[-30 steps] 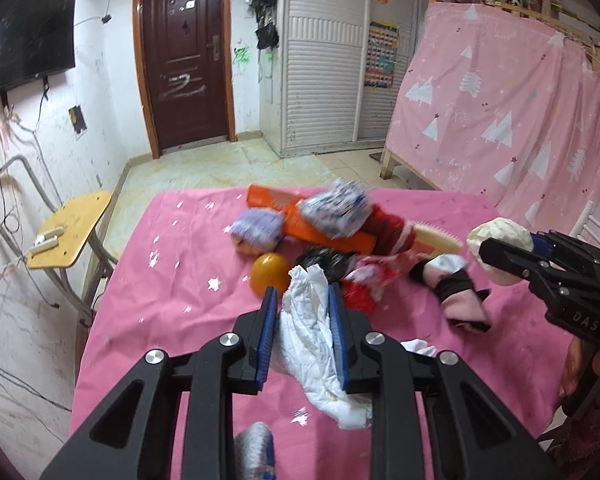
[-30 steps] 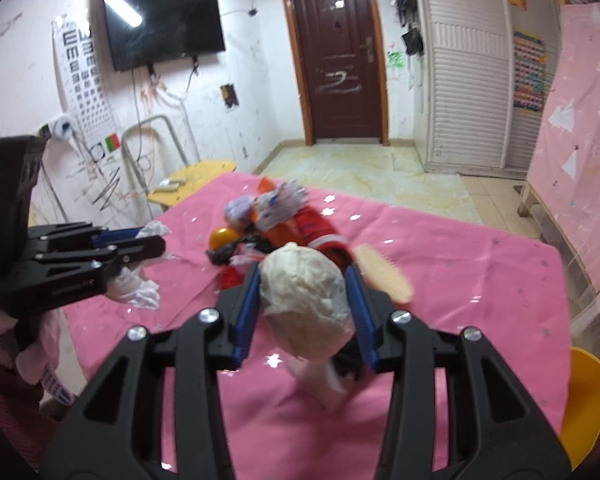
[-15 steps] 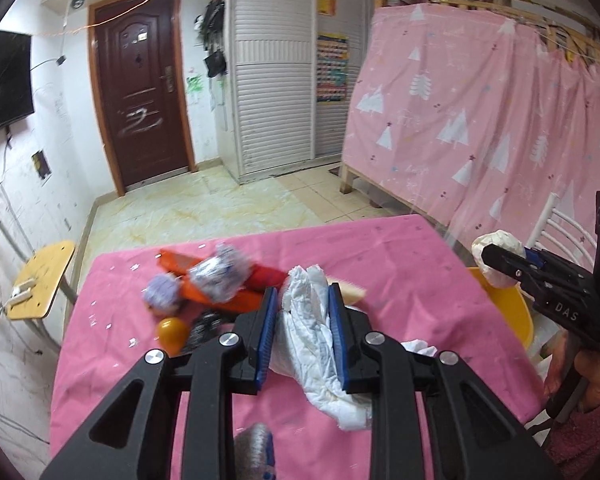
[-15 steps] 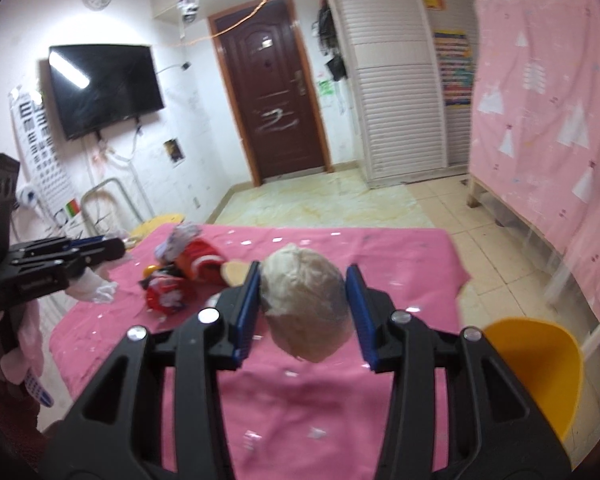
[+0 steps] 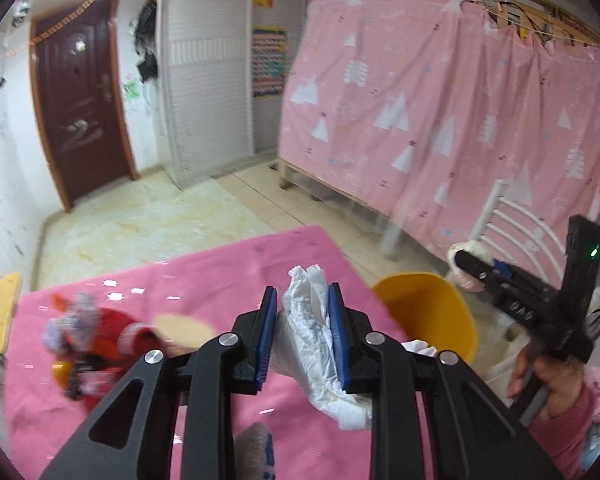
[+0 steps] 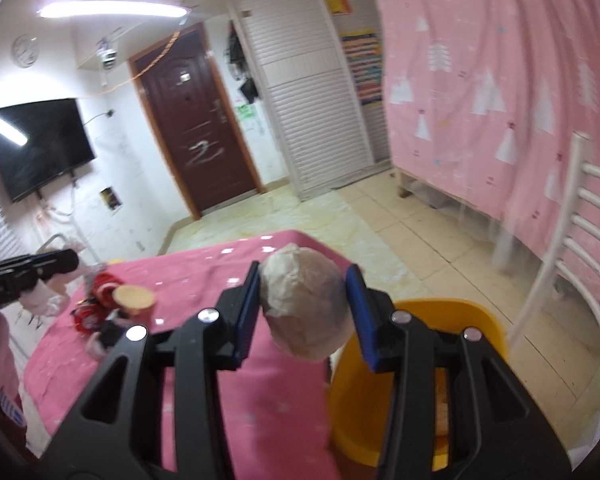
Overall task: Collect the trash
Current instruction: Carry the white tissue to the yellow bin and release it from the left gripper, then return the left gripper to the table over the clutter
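My left gripper (image 5: 302,300) is shut on a crumpled white tissue (image 5: 314,332), held above the right end of the pink-clothed table (image 5: 204,276). My right gripper (image 6: 303,280) is shut on a beige crumpled paper ball (image 6: 306,304), held over the table's corner beside the yellow bin (image 6: 384,392). In the left wrist view the right gripper (image 5: 460,258) hangs just past the yellow bin (image 5: 428,312) with the paper ball (image 5: 470,250) in it. In the right wrist view the left gripper (image 6: 60,262) shows at the far left edge.
A pile of toys and wrappers (image 5: 96,336) lies on the table's left part, with a tan round piece (image 6: 134,296) beside it. A white chair (image 6: 580,264) stands right of the bin. A pink curtain (image 5: 460,120), a brown door (image 6: 196,132) and bare tiled floor lie behind.
Both grippers have swung to the right, away from the pile and toward the table's right end. The yellow bin has come into view under them. Both grips are unchanged.
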### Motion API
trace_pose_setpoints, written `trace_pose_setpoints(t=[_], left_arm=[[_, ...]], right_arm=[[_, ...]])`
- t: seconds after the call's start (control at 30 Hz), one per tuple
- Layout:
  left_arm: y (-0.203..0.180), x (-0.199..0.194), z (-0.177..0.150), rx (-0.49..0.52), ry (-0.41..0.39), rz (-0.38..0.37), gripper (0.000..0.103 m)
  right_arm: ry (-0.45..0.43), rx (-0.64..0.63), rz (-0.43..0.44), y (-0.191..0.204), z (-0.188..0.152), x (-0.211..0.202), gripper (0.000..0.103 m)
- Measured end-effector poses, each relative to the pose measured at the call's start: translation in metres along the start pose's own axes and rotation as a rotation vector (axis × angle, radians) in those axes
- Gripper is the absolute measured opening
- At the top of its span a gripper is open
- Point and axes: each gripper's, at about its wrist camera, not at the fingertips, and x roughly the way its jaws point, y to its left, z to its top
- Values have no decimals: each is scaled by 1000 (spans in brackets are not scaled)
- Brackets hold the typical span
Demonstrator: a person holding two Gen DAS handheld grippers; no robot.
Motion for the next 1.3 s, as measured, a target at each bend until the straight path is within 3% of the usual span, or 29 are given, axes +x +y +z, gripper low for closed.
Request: trace_pose_setpoints(t=[0.3,0.37,0.4,0.6,0.63,0.7,0.73,0.8,1.3], left_arm=[[-68,57,14,47,30,-66,17],[-80,69,16,52,46,-83,17],[-84,73,16,54,50,-88,17],[-107,97,23,44,67,-136,19],[-110,100,24,34,68,-152,24],[-115,105,27,21,71,-166,45],[-116,106,27,14,68,-168,65],[-119,106,27,8,54,-166,76],[-102,84,25,-14,36,-140,77]], right_arm=[[9,51,-80,-37,-6,2,42],[1,72,-96,-45,-6,0,57],[-4,79,-102,-48,-6,-2,60],[-41,138,-116,-68,-3,-14,61],[-47,152,-117,-72,-3,-16,62],[-54,163,-113,-74,-2,-18,64],[-57,164,-111,-74,-2,-19,64],[-59,163,-107,-73,-2,-20,64],[-49,130,-68,-54,-1,-16,64]])
